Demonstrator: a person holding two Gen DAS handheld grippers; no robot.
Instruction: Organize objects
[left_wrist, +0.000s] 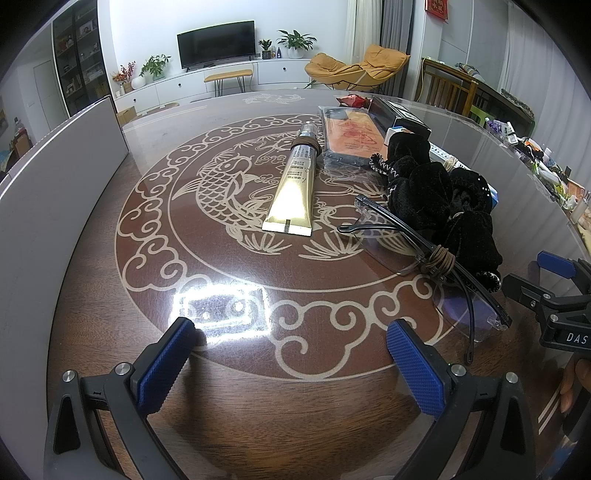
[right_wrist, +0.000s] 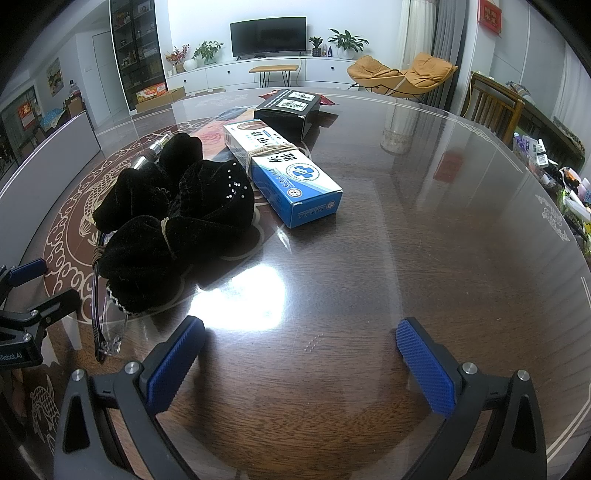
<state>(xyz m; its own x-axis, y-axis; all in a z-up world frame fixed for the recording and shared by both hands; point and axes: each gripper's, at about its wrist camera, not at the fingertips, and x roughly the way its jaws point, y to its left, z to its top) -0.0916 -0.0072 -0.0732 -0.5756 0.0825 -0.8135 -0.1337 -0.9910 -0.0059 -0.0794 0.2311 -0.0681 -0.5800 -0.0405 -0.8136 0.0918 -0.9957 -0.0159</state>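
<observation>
The left hand-held gripper (left_wrist: 291, 365) is spread wide, released, with nothing between its blue ribbed pads (left_wrist: 164, 365); it hangs just over the desk (left_wrist: 92, 295), which is dark wood under glass with a pale fish-and-cloud pattern. The right hand-held gripper (right_wrist: 301, 365) is likewise wide open and empty, above bare desk. In the left view the right gripper's body shows at the right edge, lettered "DAS"; in the right view the left gripper's body reads "RobotAI", its first letters cut off.

Ahead of the left gripper lies a gold tube (left_wrist: 295, 188), cap pointing away, a brown band around its neck; its small print is too fine to read. Right of it lie clear glasses (left_wrist: 424, 254) with dark arms, a brown band wound around them, touching a black velvet scrunchie (left_wrist: 439, 199). The scrunchie (right_wrist: 173, 221) carries small rhinestones and is tied with a tan band. Just beyond the tube sits an orange packet (left_wrist: 349, 134) in clear wrap.

Beside the scrunchie in the right view lies a blue box (right_wrist: 284, 173), white on top with large Chinese characters and a round blue emblem, a band around its middle. Behind it, touching, stands a black box (right_wrist: 288, 109) with two white labels I cannot read.
</observation>
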